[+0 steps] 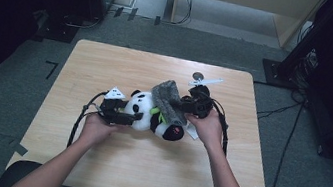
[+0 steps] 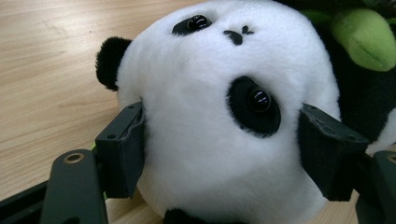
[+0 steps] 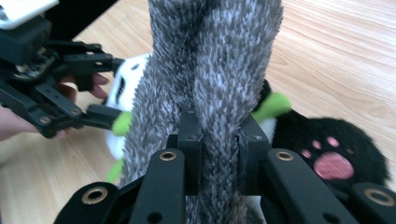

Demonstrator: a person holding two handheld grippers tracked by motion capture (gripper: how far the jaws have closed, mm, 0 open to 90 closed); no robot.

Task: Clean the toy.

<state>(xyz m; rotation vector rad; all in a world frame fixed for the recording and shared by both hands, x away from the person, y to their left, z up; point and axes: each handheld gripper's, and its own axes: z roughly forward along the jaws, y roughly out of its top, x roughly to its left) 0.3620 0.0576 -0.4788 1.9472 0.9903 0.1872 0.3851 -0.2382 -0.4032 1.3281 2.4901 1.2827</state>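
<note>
Lying near the middle of the pale wooden table (image 1: 108, 64), the black-and-white plush panda (image 1: 144, 111) is steadied at its head between the left gripper's (image 2: 219, 154) jaws, so that the fuzzy grey cloth strip (image 3: 219, 70), pinched tight by the right gripper (image 3: 219, 154), can be drawn across its body.

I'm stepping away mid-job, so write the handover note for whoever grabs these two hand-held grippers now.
Left hand-held gripper: jaws around the head of the black-and-white plush panda, which lies on the light wooden table.
Right hand-held gripper: shut on the fuzzy grey cloth.
Done: cloth draped across the panda's body, beside its green plush piece.
Left: probably finish wrapping or settling the cloth, then release both.
</note>
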